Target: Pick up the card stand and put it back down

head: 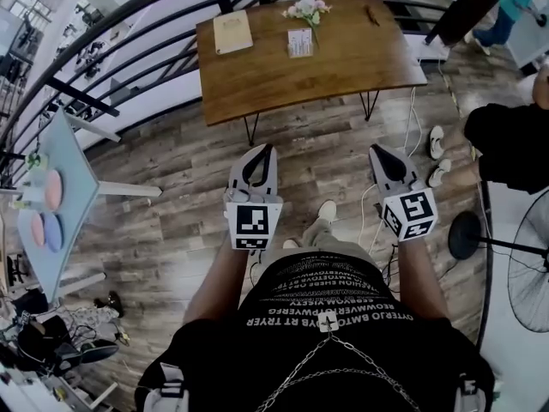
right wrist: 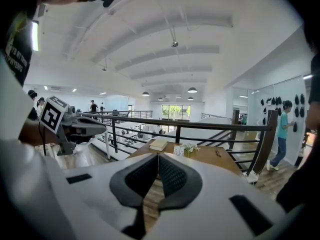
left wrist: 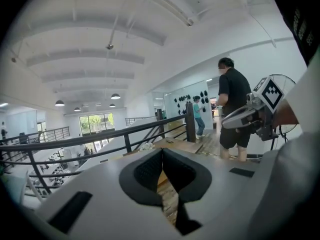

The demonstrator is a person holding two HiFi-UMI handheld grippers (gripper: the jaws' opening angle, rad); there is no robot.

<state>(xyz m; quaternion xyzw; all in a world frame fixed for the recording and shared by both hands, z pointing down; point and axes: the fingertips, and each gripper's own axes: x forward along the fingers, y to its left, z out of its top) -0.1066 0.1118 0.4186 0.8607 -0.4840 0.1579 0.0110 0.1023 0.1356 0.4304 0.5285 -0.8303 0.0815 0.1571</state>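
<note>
The card stand (head: 300,43) is a small white upright card at the middle of the brown wooden table (head: 343,67), far ahead of me. It also shows in the right gripper view as the card stand (right wrist: 178,150), next to a small flower bunch (right wrist: 190,147). My left gripper (head: 264,148) and right gripper (head: 377,150) hang side by side over the wooden floor, well short of the table. Both point toward it. The left gripper (left wrist: 162,151) has its jaws together with nothing between them, and so does the right gripper (right wrist: 158,155).
A tan notebook (head: 232,32), flowers (head: 307,9) and a pen (head: 372,14) lie on the table. A black railing (head: 129,37) curves behind it. A pale blue table (head: 64,187) stands left. A floor fan (head: 525,269), a person in black (head: 510,144) and shoes (head: 437,142) are right.
</note>
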